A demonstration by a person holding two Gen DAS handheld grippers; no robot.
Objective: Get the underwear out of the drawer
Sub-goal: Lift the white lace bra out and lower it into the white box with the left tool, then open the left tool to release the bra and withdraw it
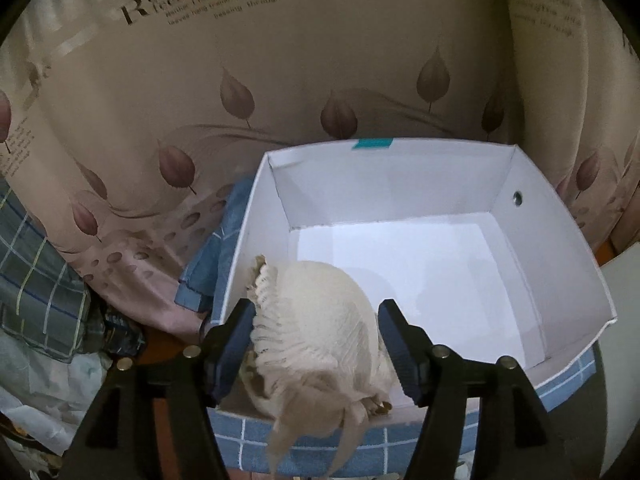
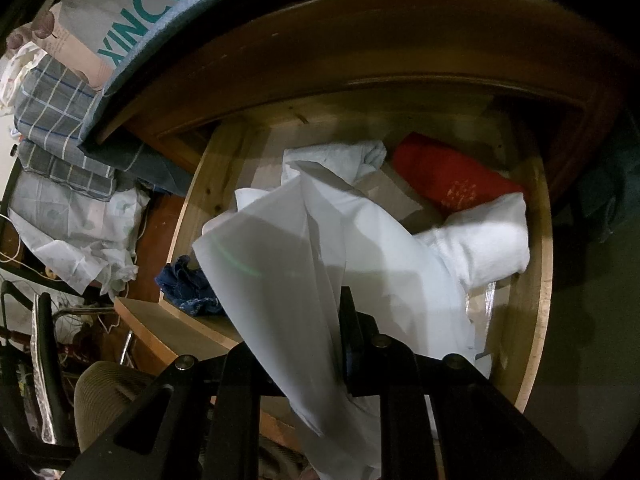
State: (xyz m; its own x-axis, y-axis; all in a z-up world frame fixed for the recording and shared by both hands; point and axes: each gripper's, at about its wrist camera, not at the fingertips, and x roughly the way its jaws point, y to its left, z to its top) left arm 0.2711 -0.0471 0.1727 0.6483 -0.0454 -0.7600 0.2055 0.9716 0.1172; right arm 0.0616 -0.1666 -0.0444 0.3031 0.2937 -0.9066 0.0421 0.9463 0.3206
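Underwear: cream ribbed piece (image 1: 316, 332) w/ frilly edge sits in near-left corner of white box (image 1: 560, 248), draped over box's near wall, loose end hanging down outside; left gripper (image 1: 316, 344) straddles it, jaws apart, left pad at the frilly edge, right pad just beside the cloth, not clamping. Box is open-topped, otherwise bare inside; small round hole in its right wall, teal tape (image 1: 372, 143) on far rim; box rests on blue grid-pattern cloth (image 1: 320, 440); behind it hangs beige curtain (image 1: 160, 100) w/ leaf print & lettering; plaid fabric (image 1: 36, 288) piled at left.

Right wrist view: white garment (image 2: 288, 264), thin & smooth, rises out of wooden drawer (image 2: 540, 280) into right gripper (image 2: 332, 360), jaws together, clamped on the cloth; one finger (image 2: 352, 320) visible, other hidden behind fabric; garment's lower part trails back into drawer. Also in drawer: red piece (image 2: 448, 176) at far right, white folded piece (image 2: 488, 236) beside it, another white piece (image 2: 340, 156) toward back, dark blue piece (image 2: 188, 284) at near-left edge. Outside drawer, left: plaid fabric stack (image 2: 60, 120), crumpled pale sheet (image 2: 80, 232); above, bag w/ teal letters (image 2: 132, 4).
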